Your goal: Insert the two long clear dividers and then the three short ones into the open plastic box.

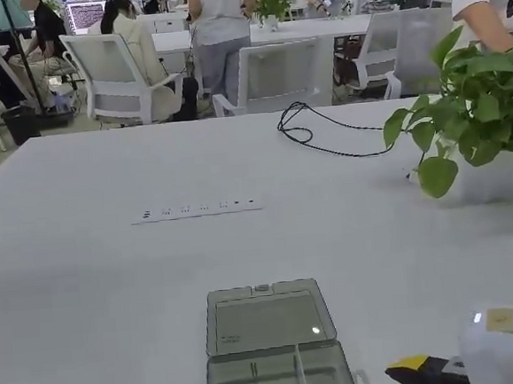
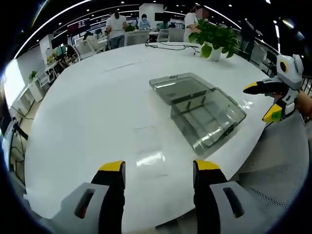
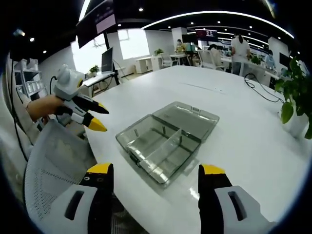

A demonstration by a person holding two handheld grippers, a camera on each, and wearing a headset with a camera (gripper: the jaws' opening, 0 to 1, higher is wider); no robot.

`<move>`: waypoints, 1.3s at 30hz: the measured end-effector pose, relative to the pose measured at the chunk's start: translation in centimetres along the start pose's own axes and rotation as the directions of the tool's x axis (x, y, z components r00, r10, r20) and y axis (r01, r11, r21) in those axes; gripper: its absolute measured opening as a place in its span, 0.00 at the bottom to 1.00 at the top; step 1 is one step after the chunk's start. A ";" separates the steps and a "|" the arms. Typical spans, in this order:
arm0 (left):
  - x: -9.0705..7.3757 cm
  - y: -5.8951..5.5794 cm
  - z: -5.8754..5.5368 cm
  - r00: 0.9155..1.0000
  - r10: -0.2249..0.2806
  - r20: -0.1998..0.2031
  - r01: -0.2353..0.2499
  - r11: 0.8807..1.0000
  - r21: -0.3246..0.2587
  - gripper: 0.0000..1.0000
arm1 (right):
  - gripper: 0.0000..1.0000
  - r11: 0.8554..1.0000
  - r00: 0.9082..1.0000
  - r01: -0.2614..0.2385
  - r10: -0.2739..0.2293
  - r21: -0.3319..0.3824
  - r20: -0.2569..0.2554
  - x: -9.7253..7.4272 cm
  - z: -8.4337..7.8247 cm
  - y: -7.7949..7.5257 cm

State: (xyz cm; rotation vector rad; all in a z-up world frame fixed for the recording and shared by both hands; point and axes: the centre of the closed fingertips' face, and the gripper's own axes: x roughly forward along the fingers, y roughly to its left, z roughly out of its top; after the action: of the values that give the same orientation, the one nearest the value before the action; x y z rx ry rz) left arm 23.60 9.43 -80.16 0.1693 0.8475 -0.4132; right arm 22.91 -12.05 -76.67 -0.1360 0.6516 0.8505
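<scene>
- Left gripper (image 2: 159, 168) low at the table's near edge: two dark fingers with yellow tips, spread wide, nothing between them.
- Just ahead of it in the left gripper view, thin flat clear dividers (image 2: 150, 157) lie on the tabletop. They are glassy and almost invisible; at least two outlines show, and I can't tell the full count.
- Right gripper (image 3: 156, 169) over the same near edge, with matching yellow tips, fingers also well apart and empty.
- One plastic box (image 3: 146, 139) sits between the grippers: smoky-clear, rectangular, with rounded corners. It's open, and its lid (image 1: 267, 320) lies flat on the far side.
- One clear upright partition (image 1: 299, 371) stands in the box's base.
- The table (image 1: 113, 283) is smooth, matte and white.
- Farther out, one flat white power strip (image 1: 196, 210).
- Then one thin black cable (image 1: 310, 134), looped.
- To the right, one leafy green plant (image 1: 472, 113) in a white pot (image 1: 495, 178).
- Beyond the table, three white chairs (image 1: 114, 74), with several people around more desks.
</scene>
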 end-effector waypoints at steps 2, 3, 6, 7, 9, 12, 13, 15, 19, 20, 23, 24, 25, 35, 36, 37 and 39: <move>0.5 0.3 -0.2 1.000 -0.001 -0.009 0.001 1.000 -0.015 0.54 | 0.72 1.000 1.000 0.003 -0.003 0.006 0.001 0.0 0.0 -0.1; 0.6 0.3 -0.2 1.000 -0.001 -0.010 0.001 1.000 -0.019 0.53 | 0.71 1.000 1.000 0.006 -0.006 0.009 0.004 0.0 0.1 -0.2; 1.4 0.7 -0.5 1.000 0.008 -0.031 -0.009 0.999 -0.035 0.51 | 0.71 1.000 1.000 0.008 -0.009 0.019 0.010 0.0 0.1 -0.4; 1.6 0.8 -0.6 0.999 0.010 -0.034 -0.011 0.999 -0.038 0.50 | 0.71 1.000 1.000 0.009 -0.009 0.021 0.012 0.0 0.2 -0.5; 2.0 1.0 -0.7 0.999 0.011 -0.041 -0.013 0.998 -0.055 0.50 | 0.71 1.000 1.000 0.008 -0.008 0.023 0.015 0.0 0.2 -0.5; 2.5 1.3 -1.0 0.999 0.006 -0.053 -0.010 0.997 -0.076 0.48 | 0.71 1.000 1.000 0.002 -0.003 0.019 0.029 0.1 0.4 -0.6; 2.6 1.4 -1.1 0.998 0.007 -0.060 -0.011 0.997 -0.077 0.47 | 0.71 1.000 0.999 0.003 -0.003 0.019 0.040 0.0 0.6 -0.6; 3.0 1.6 -1.5 0.997 0.008 -0.079 -0.014 0.997 -0.075 0.46 | 0.71 1.000 0.999 0.000 -0.001 0.023 0.045 0.0 0.7 -0.6; 3.6 1.7 -1.6 0.996 0.004 -0.085 -0.012 0.996 -0.089 0.44 | 0.71 1.000 0.999 0.006 -0.007 0.021 0.031 0.1 0.4 -0.8; 3.7 1.7 -1.6 0.996 0.003 -0.088 -0.011 0.996 -0.090 0.43 | 0.71 1.000 1.000 0.008 -0.009 0.020 0.026 0.1 0.3 -0.9; 3.9 1.5 -1.9 0.994 0.003 -0.112 -0.012 0.997 -0.079 0.42 | 0.71 1.000 1.000 0.009 -0.010 0.025 0.025 0.2 0.3 -0.9; 3.9 1.5 -2.0 0.993 0.002 -0.116 -0.012 0.997 -0.078 0.41 | 0.71 1.000 1.000 0.010 -0.011 0.026 0.026 0.2 0.3 -1.0; 4.0 1.5 -2.0 0.993 -0.002 -0.117 -0.007 0.997 -0.077 0.40 | 0.70 1.000 1.000 0.011 -0.012 0.028 0.027 0.3 0.3 -1.0; 4.2 1.7 -2.2 0.987 0.018 -0.160 -0.028 0.998 -0.057 0.33 | 0.70 0.999 0.999 0.020 -0.021 0.031 0.024 0.5 0.3 -1.1; 4.2 1.7 -2.2 0.986 0.024 -0.166 -0.032 0.998 -0.048 0.32 | 0.70 0.999 1.000 0.020 -0.021 0.032 0.023 0.6 0.2 -1.2; 4.1 1.7 -2.3 0.984 0.029 -0.174 -0.036 0.999 -0.034 0.32 | 0.70 0.999 1.000 0.020 -0.021 0.033 0.022 0.6 0.2 -1.1; 4.2 1.5 -2.3 0.982 0.033 -0.185 -0.037 0.999 -0.019 0.32 | 0.69 0.999 1.000 0.020 -0.020 0.033 0.022 0.6 0.3 -1.1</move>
State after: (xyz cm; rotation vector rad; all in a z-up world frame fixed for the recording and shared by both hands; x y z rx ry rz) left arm 25.12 10.30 -84.87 0.2039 1.0296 -0.3584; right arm 24.15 -12.25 -76.97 -0.1034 0.6419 0.8209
